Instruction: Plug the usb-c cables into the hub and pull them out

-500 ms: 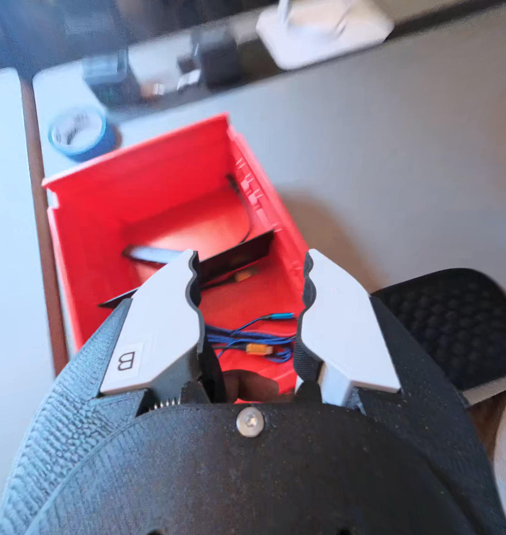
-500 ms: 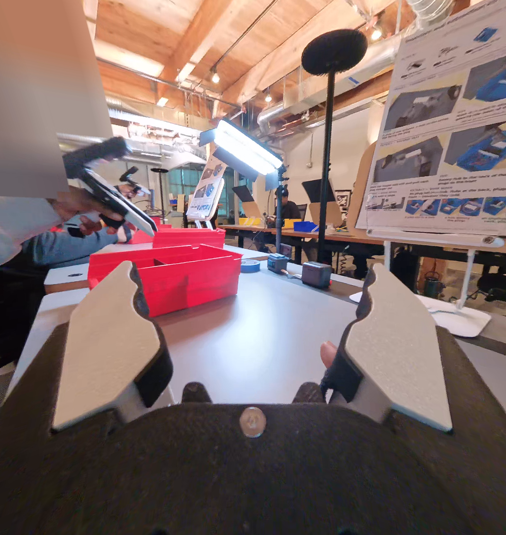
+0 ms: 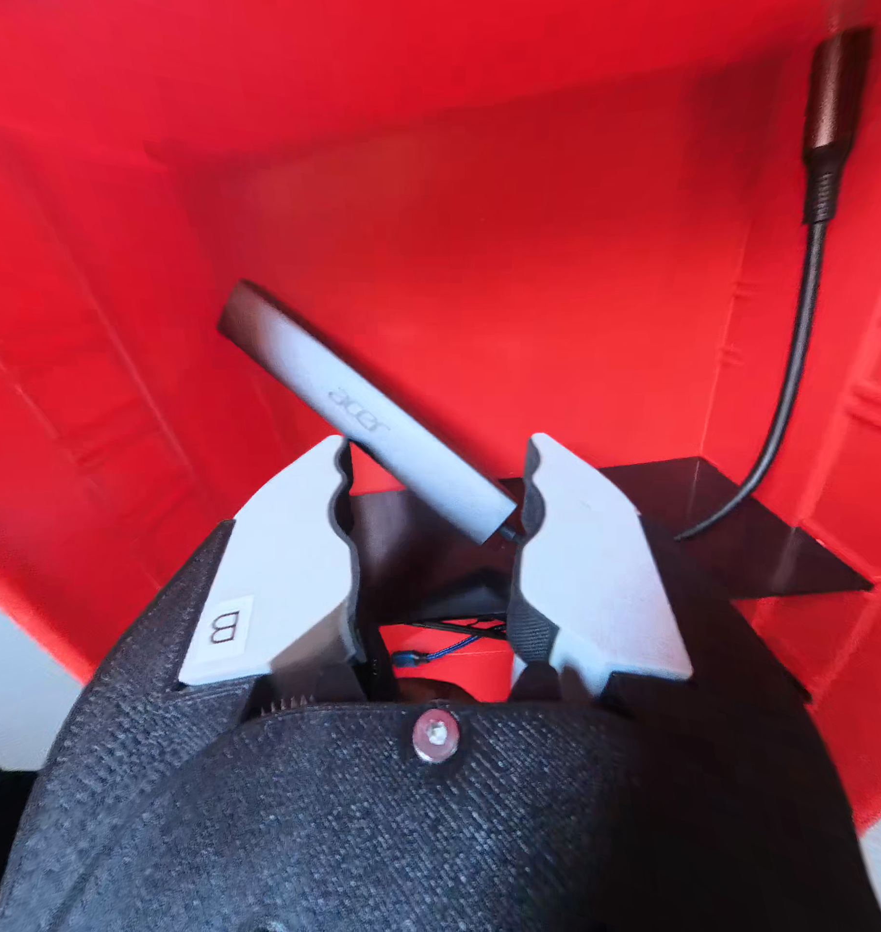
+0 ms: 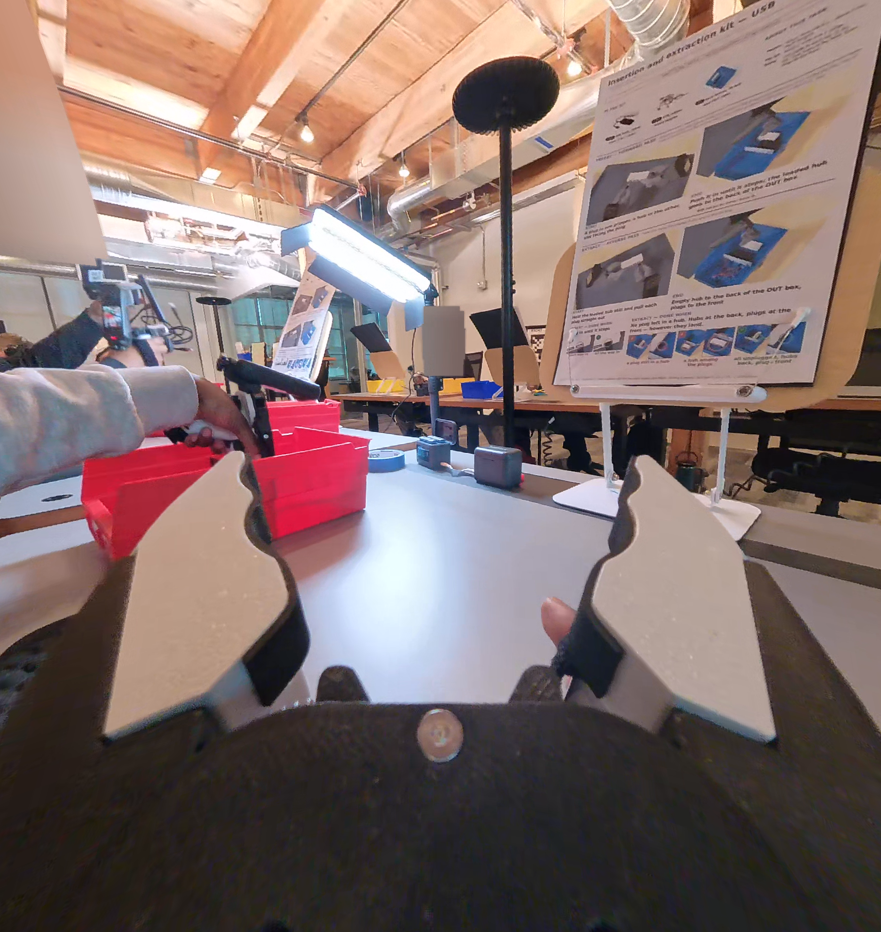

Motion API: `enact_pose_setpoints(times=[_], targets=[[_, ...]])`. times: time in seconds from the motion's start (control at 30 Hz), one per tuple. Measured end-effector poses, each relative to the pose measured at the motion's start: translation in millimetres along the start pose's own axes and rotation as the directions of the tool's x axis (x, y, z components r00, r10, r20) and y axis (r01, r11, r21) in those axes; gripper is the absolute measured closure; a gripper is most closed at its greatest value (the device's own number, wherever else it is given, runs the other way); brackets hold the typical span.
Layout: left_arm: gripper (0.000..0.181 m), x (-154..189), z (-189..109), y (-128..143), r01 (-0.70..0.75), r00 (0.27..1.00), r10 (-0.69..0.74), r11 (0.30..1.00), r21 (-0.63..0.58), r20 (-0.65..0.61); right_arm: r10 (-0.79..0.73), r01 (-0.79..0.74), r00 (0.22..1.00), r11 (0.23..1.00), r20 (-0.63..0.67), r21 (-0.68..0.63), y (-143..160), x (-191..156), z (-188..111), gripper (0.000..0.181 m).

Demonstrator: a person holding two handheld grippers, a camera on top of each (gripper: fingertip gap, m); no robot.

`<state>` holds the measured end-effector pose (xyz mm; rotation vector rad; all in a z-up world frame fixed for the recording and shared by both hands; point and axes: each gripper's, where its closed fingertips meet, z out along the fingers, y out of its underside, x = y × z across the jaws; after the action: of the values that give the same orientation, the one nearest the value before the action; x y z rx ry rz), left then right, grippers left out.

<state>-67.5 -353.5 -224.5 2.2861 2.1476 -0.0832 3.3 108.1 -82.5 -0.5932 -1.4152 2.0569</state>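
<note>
The left gripper is down inside the red bin. Its jaws are partly apart and hold nothing. The grey hub lies just past them, tilted, with its near end down by the right jaw and its far end up toward the back wall. That near end looks very close to the right jaw, but I cannot tell if they touch. A thin black cable hangs down the right wall of the bin. Its thick plug is up at the top, and its low end lands on a flat black sheet on the bin floor. Under the jaws, a bit of blue wire peeks out.

The right gripper sits low over the grey surface. Its jaws are wide and hold nothing. A fingertip shows by the right jaw. Far off to the left, a hand in a pale sleeve holds the left gripper down in the red bin. A 2nd red bin stands behind it. A roll of blue tape and 2 small grey boxes sit farther back. A white stand on the right holds up a big picture sheet.
</note>
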Motion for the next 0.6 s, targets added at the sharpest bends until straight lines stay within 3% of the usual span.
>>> enact_pose_setpoints(times=[0.07, 0.2, 0.4, 0.5, 0.6], targets=[[0.138, -3.0, -3.7, -3.5, -0.029, 0.999, 0.028, 0.999, 0.037, 0.038, -0.022, 0.022, 1.0, 1.0, -0.003, -0.01, 1.8, -0.1, -0.8, 0.052], [0.149, 5.8, -15.0, -15.1, -0.083, 0.996, 0.075, 0.974, 0.211, 0.045, -0.089, 0.089, 0.996, 0.994, 0.009, -0.061, 12.0, -3.4, 1.5, 0.056], [0.157, 7.2, -96.5, -26.7, -0.187, 0.979, 0.107, 0.817, 0.546, 0.176, -0.152, 0.152, 0.988, 0.984, 0.017, -0.094, 18.9, -5.0, 2.8, 0.059], [0.157, 12.5, -154.8, -25.8, -0.291, 0.948, 0.089, 0.631, 0.719, 0.305, -0.115, 0.117, 0.993, 0.988, 0.025, -0.096, 20.6, -3.8, 4.3, 0.061], [0.157, 47.0, -224.3, -7.4, -0.419, 0.905, 0.033, 0.252, 0.872, 0.425, -0.046, 0.05, 0.998, 0.995, 0.05, -0.086, 19.3, -6.1, 4.7, 0.066]])
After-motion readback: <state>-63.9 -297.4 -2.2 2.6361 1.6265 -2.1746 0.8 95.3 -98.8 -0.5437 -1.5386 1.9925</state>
